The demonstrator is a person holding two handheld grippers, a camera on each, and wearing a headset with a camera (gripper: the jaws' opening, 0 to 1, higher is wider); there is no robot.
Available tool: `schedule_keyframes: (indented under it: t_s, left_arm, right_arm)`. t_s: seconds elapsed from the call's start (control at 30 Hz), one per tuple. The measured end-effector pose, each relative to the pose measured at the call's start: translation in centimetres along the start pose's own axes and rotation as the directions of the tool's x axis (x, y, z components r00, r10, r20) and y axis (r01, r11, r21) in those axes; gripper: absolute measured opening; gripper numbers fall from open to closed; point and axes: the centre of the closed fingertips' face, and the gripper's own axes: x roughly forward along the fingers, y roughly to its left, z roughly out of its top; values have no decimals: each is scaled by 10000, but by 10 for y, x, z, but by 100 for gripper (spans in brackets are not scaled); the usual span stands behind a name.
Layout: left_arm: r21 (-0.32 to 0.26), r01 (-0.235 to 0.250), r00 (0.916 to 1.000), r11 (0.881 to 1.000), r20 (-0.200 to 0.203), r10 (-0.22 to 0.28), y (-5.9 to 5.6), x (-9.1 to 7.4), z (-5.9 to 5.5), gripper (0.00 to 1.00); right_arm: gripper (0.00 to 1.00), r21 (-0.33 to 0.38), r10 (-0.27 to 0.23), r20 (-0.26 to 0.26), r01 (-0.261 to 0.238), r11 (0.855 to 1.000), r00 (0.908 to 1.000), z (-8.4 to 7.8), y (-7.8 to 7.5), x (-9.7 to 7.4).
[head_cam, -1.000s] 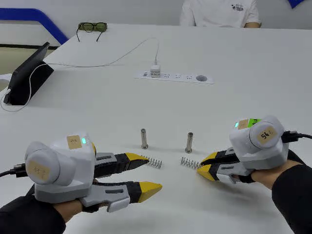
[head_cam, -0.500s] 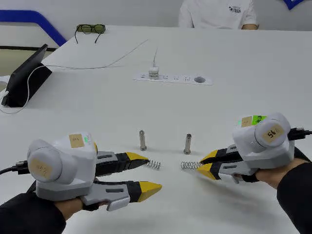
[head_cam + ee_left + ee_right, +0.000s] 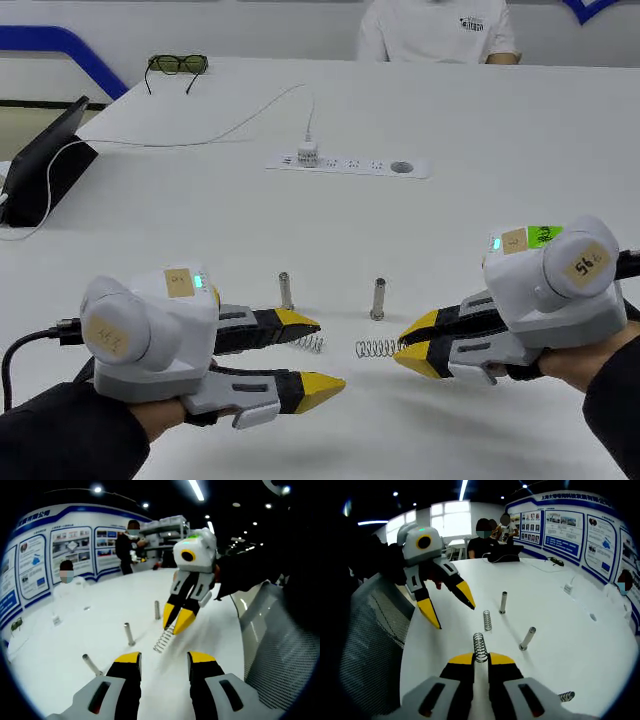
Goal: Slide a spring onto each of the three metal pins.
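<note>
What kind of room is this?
Probably an office or company meeting room: a long white table with a power strip on it, and poster boards along the wall.

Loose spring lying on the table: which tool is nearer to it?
Left. The left tool, open, has one yellow tip close beside the loose spring; the right tool is farther off on its other side, shut on a second spring.
</note>
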Motion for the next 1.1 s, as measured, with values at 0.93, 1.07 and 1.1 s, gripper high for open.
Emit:
schedule_keyframes:
  t_s: [0.93, 1.07, 1.1]
  left_arm:
    - [1181, 298, 9993, 9926, -276, -267, -11, 4, -2, 13]
    - [1171, 319, 9991, 9926, -310, -284, -11, 5, -4, 13]
    - [1173, 329, 9990, 9926, -324, -293, -11, 5, -4, 12]
  right_arm:
    - [11, -937, 947, -47, -947, 9911, 9955, 33, 34, -1]
    - [11, -1006, 954, 75, -942, 9905, 9954, 38, 36, -2]
    - [11, -1021, 961, 131, -943, 9903, 9953, 40, 37, -2]
